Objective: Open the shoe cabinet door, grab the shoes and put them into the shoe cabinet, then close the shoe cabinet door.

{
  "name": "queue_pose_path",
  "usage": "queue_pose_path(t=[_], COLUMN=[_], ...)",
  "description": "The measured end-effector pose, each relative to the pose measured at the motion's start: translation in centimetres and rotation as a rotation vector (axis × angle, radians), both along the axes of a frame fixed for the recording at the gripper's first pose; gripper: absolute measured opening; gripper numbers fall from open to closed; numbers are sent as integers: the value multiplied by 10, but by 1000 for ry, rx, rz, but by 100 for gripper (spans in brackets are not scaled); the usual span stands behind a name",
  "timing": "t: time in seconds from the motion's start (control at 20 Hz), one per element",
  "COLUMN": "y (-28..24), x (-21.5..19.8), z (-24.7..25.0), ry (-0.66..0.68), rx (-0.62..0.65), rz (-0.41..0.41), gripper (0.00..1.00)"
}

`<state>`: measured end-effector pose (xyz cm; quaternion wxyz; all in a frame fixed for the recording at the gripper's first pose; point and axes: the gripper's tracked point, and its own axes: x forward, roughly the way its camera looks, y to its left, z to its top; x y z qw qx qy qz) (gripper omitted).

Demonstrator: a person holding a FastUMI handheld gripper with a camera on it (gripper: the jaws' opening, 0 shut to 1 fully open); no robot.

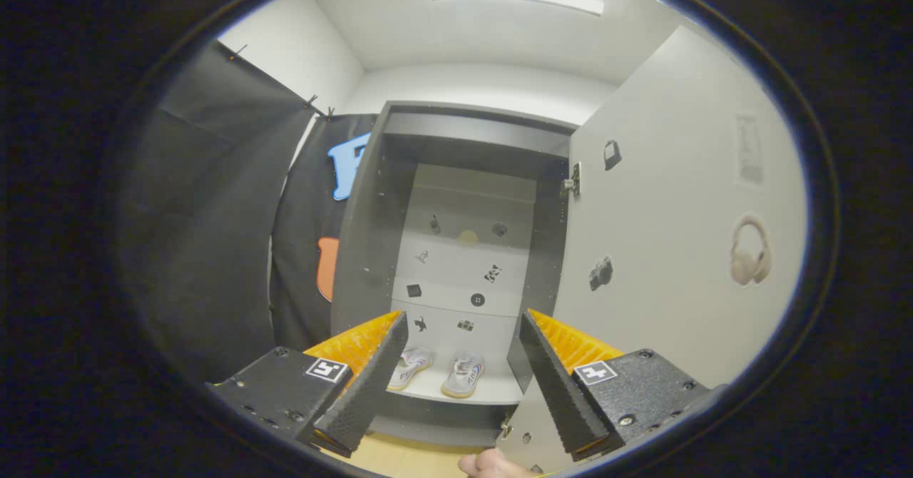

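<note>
Gripper view: gripper [463, 335] spread wide, nothing between the fingers. Shoe cabinet [456, 250] straight ahead, beyond the fingers. Door [670, 250] swung open on the right side, hinge [573, 180] visible at its top corner. Shoes [439, 371] as a pair, side by side on the bottom shelf [492, 392] inside, seen through the gap between the fingers. Small stickers on the cabinet back panel and door. Part of a hand [492, 464] at the door's lower edge.
</note>
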<state>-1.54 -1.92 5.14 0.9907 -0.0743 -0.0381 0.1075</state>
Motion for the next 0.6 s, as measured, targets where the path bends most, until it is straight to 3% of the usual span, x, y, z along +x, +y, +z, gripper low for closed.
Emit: queue_pose_path(t=[0.25,0.6], y=[-28,-105], x=[-75,-144], z=[13,39], ry=[7,-61], rx=[41,32], rz=[63,23], gripper=[100,100])
